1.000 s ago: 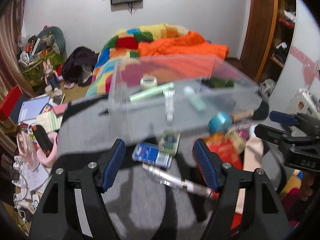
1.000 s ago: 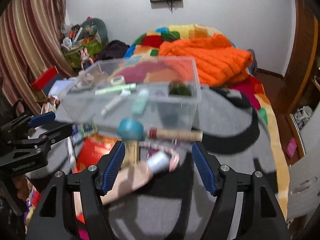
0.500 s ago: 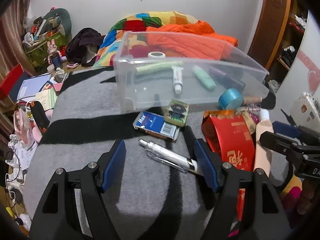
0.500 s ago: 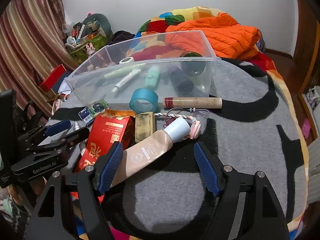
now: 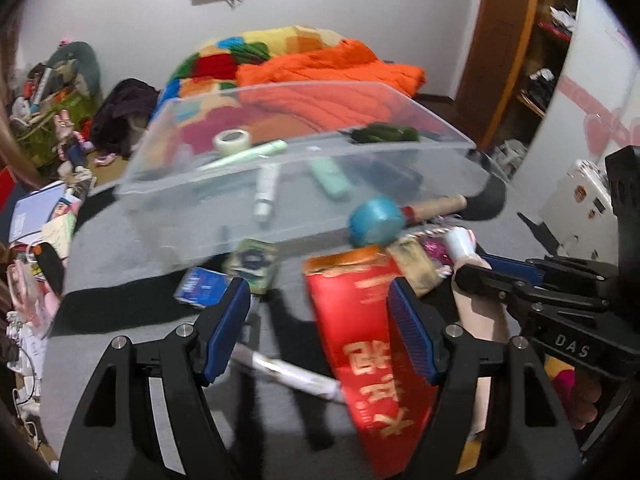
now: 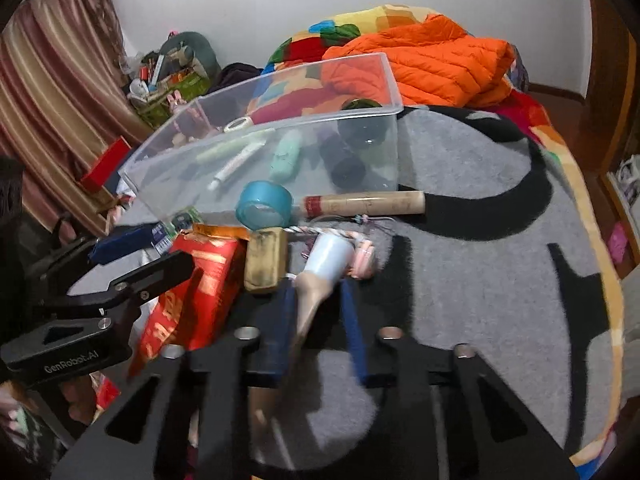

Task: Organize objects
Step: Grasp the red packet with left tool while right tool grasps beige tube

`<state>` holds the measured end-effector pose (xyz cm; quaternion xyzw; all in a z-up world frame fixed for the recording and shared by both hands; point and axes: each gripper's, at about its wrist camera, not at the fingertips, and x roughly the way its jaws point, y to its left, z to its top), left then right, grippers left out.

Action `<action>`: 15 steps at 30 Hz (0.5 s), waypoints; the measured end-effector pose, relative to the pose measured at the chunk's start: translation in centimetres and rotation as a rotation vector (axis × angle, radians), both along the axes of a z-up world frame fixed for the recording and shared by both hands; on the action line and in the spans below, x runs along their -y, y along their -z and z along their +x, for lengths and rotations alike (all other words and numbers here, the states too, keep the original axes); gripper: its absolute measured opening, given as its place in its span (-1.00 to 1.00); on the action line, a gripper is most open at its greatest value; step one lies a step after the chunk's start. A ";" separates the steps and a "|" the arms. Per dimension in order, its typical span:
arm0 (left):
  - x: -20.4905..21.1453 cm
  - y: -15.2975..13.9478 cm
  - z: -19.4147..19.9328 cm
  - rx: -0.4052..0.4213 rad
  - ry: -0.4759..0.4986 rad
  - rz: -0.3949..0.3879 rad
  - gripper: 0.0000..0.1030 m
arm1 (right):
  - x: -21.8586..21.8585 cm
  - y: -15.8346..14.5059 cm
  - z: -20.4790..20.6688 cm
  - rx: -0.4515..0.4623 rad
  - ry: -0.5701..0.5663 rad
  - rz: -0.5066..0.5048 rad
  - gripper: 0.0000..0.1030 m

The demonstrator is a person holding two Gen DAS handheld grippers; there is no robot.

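Note:
A clear plastic bin sits on the grey blanket and holds tubes, a white tape roll and dark jars. In front of it lie a blue tape roll, a wooden-handled stick, a red packet, a tan block, a blue card and a pen. My right gripper is shut on the beige white-capped tube. My left gripper is open over the red packet.
An orange quilt and a colourful bedspread lie behind the bin. Clutter and a basket fill the floor at left. A wooden door and shelves stand at right.
My right gripper has closed from open onto the beige tube. My left gripper has moved right and forward, so the red packet now lies between its fingers.

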<state>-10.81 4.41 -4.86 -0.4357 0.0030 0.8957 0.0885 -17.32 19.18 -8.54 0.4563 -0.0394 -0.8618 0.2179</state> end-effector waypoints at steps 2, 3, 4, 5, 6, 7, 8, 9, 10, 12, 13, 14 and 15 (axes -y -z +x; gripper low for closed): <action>-0.6 0.3 -0.2 0.005 0.009 -0.006 0.38 | -0.4 -0.1 0.3 -0.016 -0.009 0.016 -0.71; -0.8 0.5 -0.3 0.007 0.013 -0.011 0.38 | -0.6 -0.2 0.4 -0.024 -0.012 0.033 -0.71; -1.0 0.6 -0.5 0.011 0.016 -0.015 0.39 | -0.7 -0.2 0.4 -0.031 -0.012 0.046 -0.71; -1.2 0.7 -0.6 0.012 0.018 -0.013 0.39 | -0.9 -0.3 0.5 -0.036 -0.011 0.058 -0.71; -1.3 0.8 -0.7 0.012 0.019 -0.010 0.39 | -1.1 -0.3 0.5 -0.036 -0.016 0.065 -0.71; -1.3 0.9 -0.7 0.010 0.019 -0.007 0.39 | -1.3 -0.4 0.4 -0.035 -0.020 0.066 -0.71; -1.3 0.9 -0.8 0.005 0.016 -0.006 0.39 | -1.3 -0.5 0.4 -0.037 -0.020 0.067 -0.71; -1.4 1.0 -0.8 0.002 0.013 -0.004 0.39 | -1.3 -0.6 0.4 -0.045 -0.023 0.073 -0.71; -1.4 1.0 -0.8 0.003 0.013 0.002 0.39 | -1.1 -0.7 0.4 -0.050 -0.027 0.080 -0.71; -1.4 1.1 -0.7 0.015 0.017 0.024 0.38 | -0.8 -0.7 0.1 -0.054 -0.037 0.078 -0.71; -1.4 1.2 -0.6 0.020 0.024 0.035 0.38 | -0.6 -0.6 -0.1 -0.048 -0.046 0.071 -0.71; -1.6 1.2 -0.5 0.023 0.031 0.036 0.38 | -0.5 -0.3 -0.2 -0.037 -0.052 0.062 -0.71; -1.7 1.3 -0.3 0.025 0.035 0.028 0.38 | -0.5 -0.1 -0.4 -0.027 -0.053 0.053 -0.71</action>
